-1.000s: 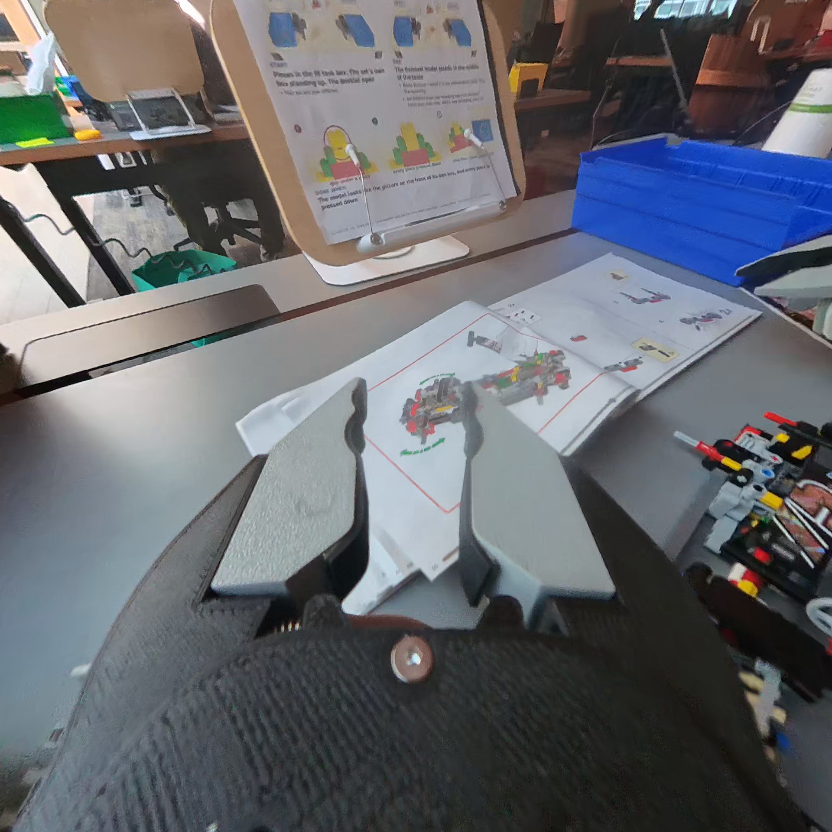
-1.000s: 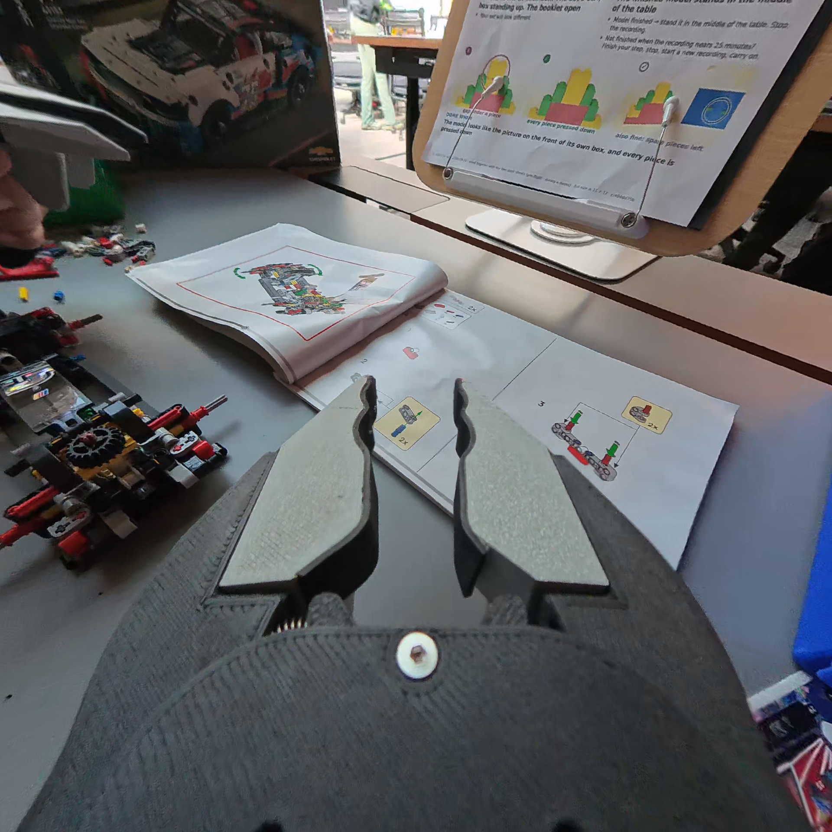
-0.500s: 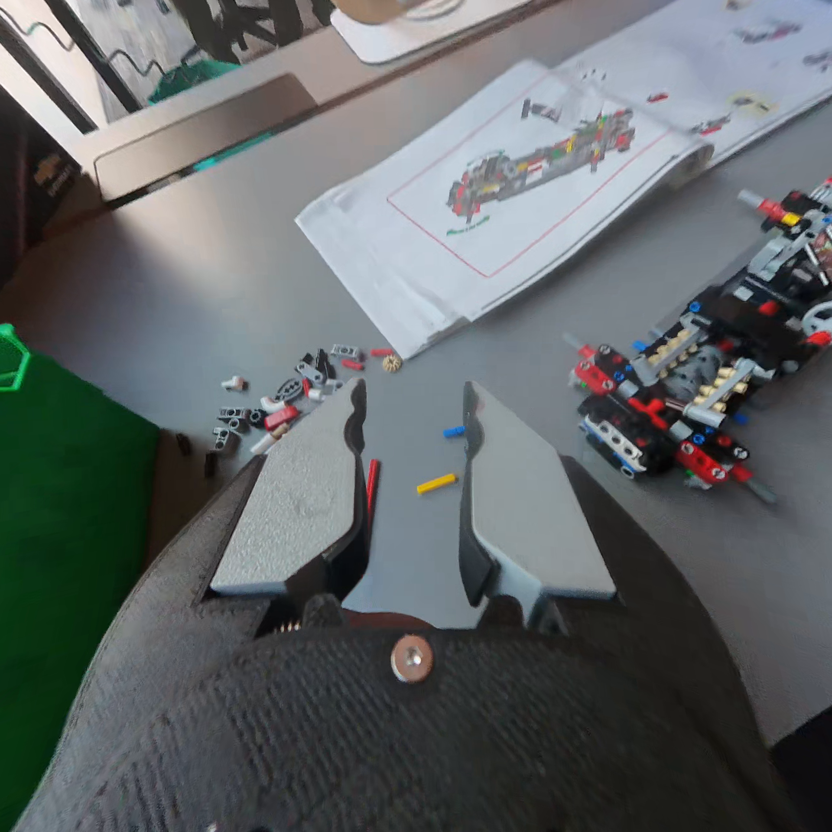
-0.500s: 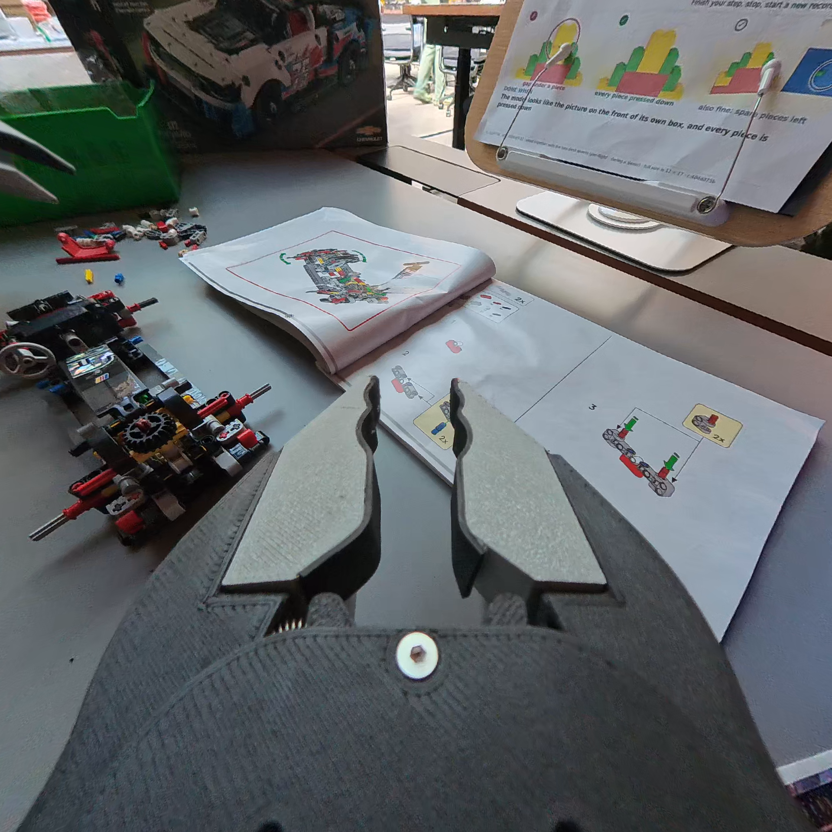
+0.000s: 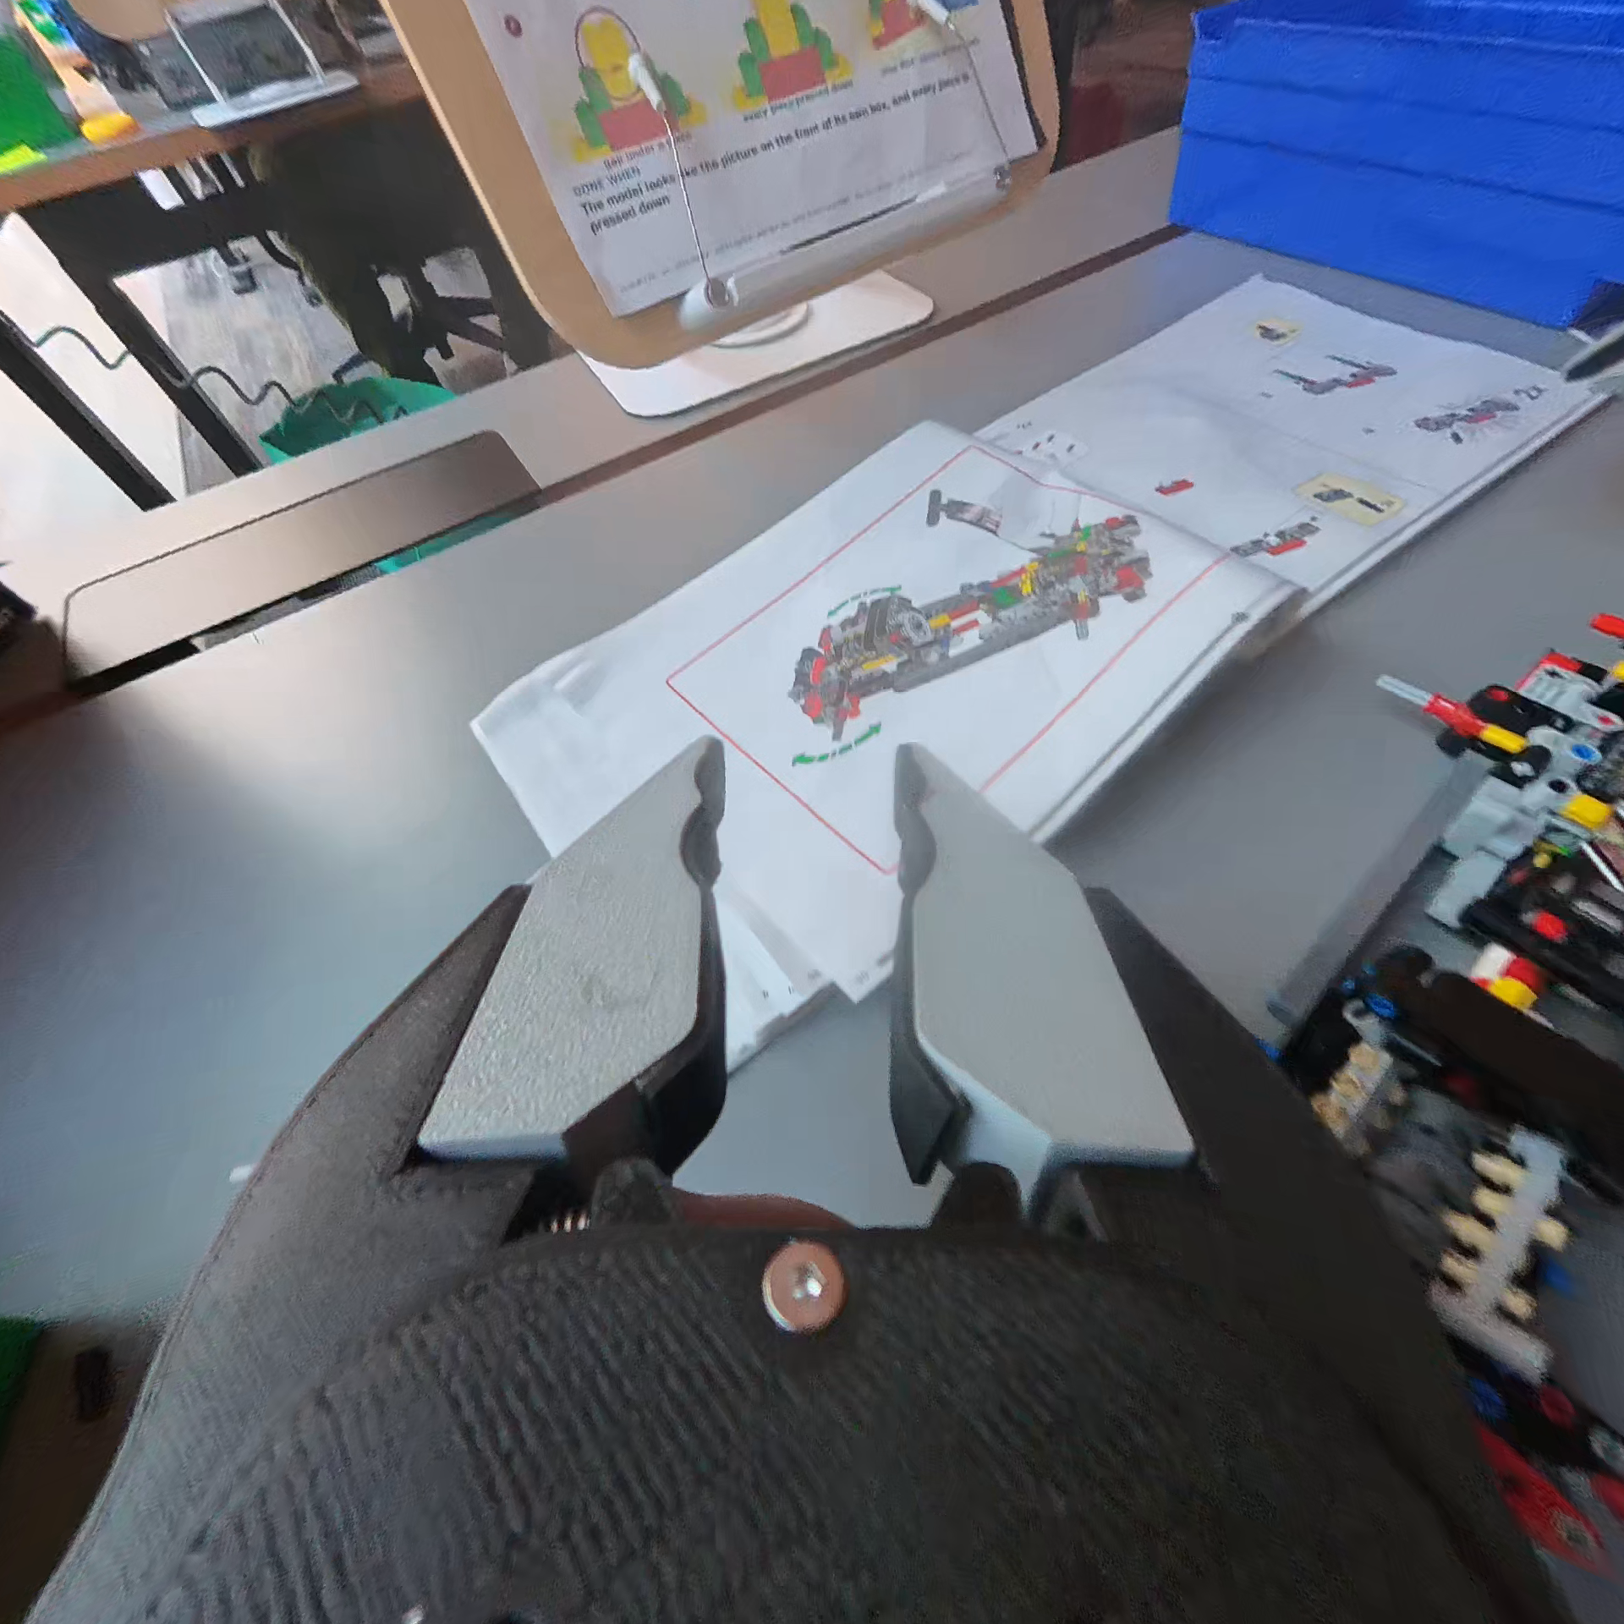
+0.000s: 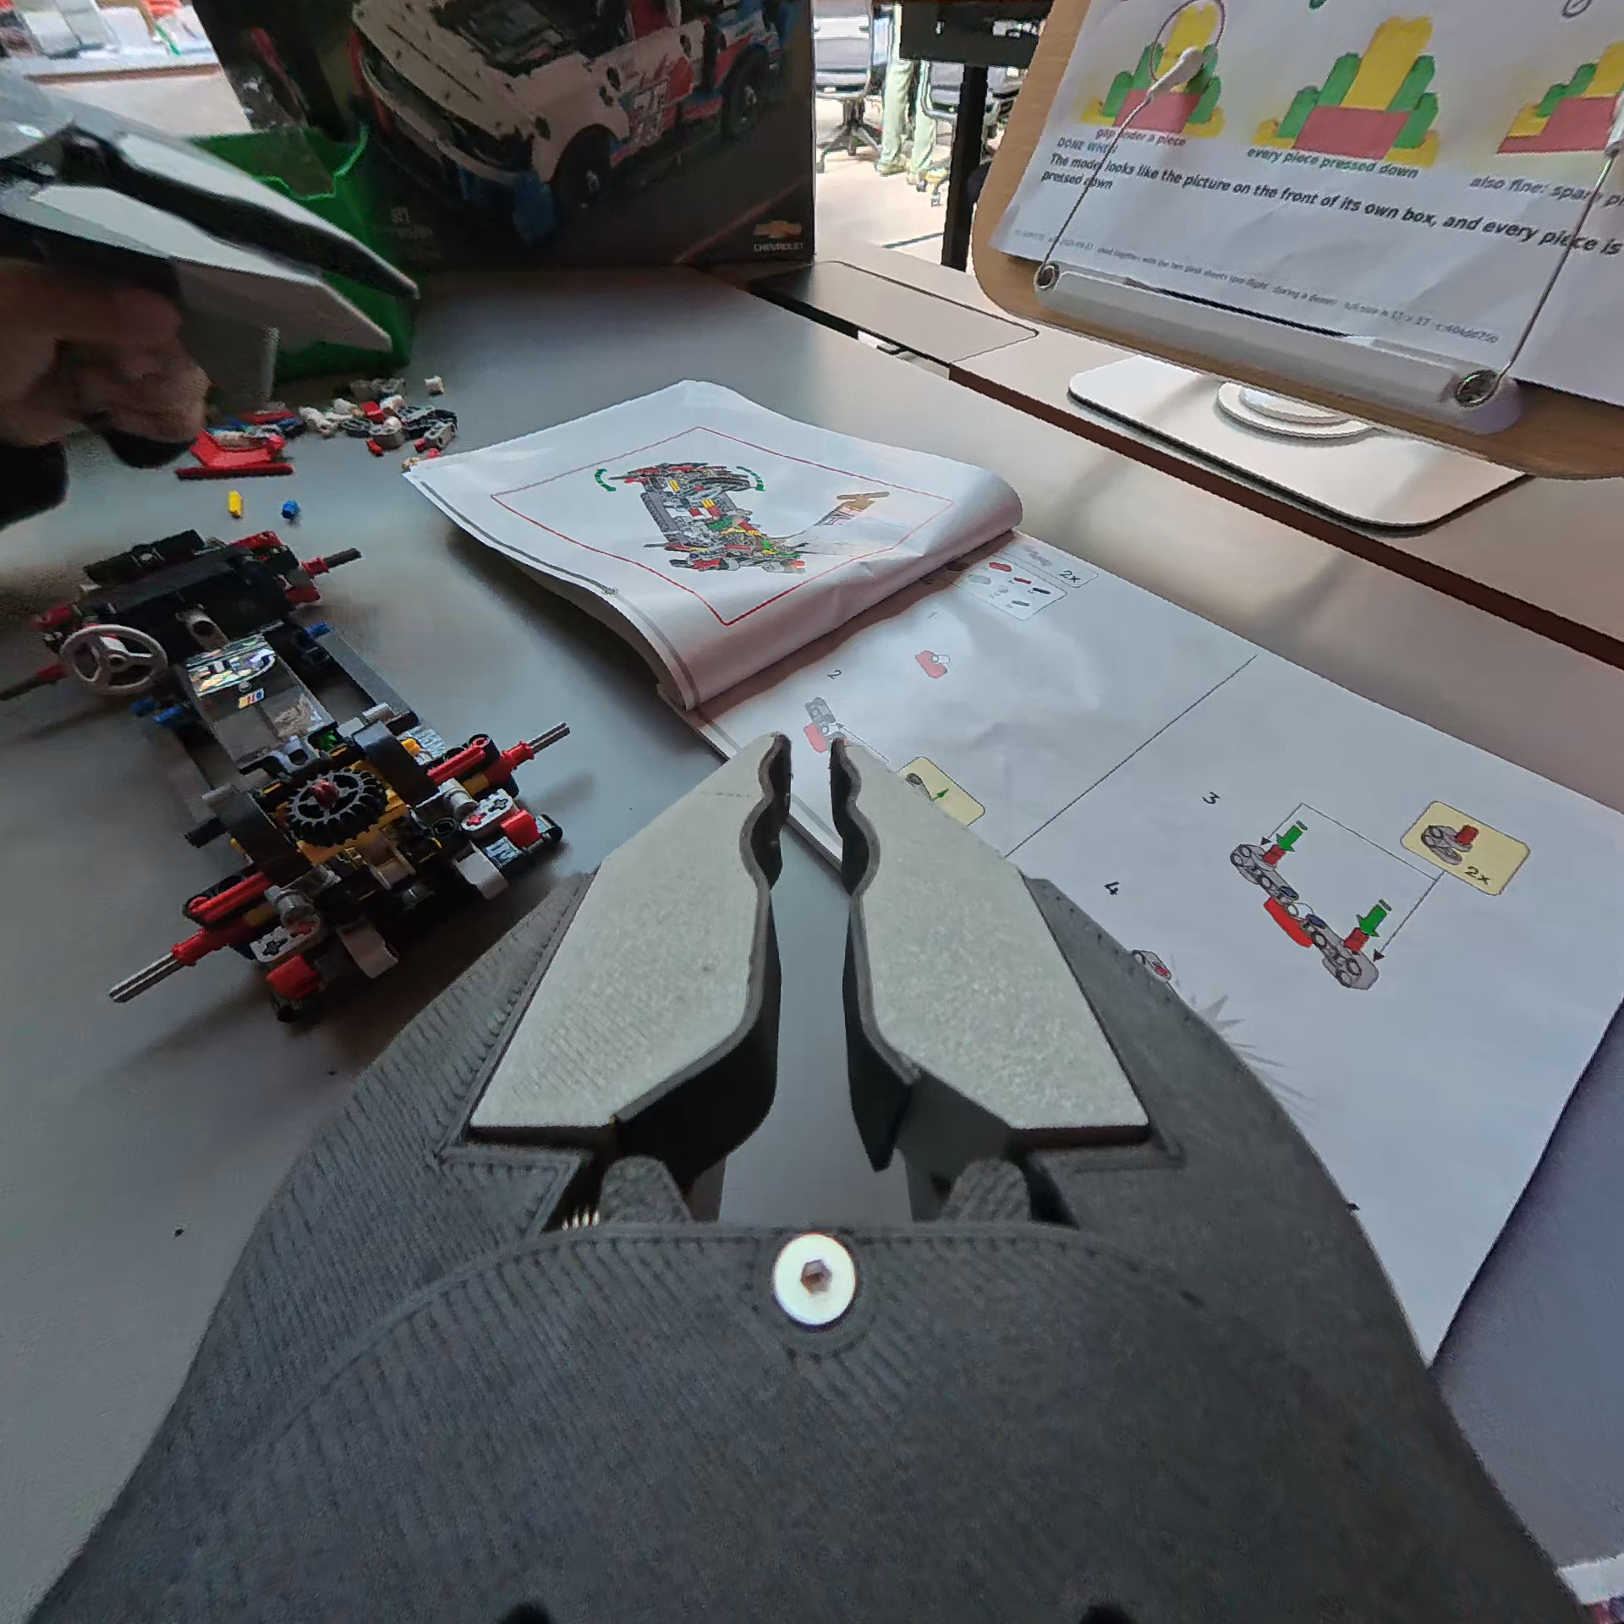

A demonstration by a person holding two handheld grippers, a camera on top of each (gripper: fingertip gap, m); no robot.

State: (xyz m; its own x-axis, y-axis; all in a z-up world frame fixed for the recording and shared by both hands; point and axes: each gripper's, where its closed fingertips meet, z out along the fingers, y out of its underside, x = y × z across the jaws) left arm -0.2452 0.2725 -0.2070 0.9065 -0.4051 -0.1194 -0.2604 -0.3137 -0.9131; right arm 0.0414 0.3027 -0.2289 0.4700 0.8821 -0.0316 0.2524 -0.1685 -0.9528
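Observation:
My left gripper (image 5: 808, 773) is open and empty, hovering over the near corner of an open instruction booklet (image 5: 879, 615) on the grey table (image 5: 264, 835). It also shows at the upper left of the right wrist view (image 6: 202, 255), held by a hand. My right gripper (image 6: 808, 756) is nearly closed, with a narrow slit between its fingertips and nothing in it. It hovers above the booklet's right-hand page (image 6: 1142, 791). A partly built brick car chassis (image 6: 290, 773) lies left of it and also shows in the left wrist view (image 5: 1538, 879).
Loose small pieces (image 6: 378, 417) lie near a green bin (image 6: 334, 176) and the model's box (image 6: 571, 114). A wooden stand with an instruction sheet (image 6: 1318, 220) stands behind the booklet. Blue bins (image 5: 1406, 132) are stacked at the far right. The grippers' ends are close to 30 cm from one another.
My left gripper dipped over the loose pieces half a second ago and has swung back above the booklet, still open and empty. My right jaws have narrowed on air.

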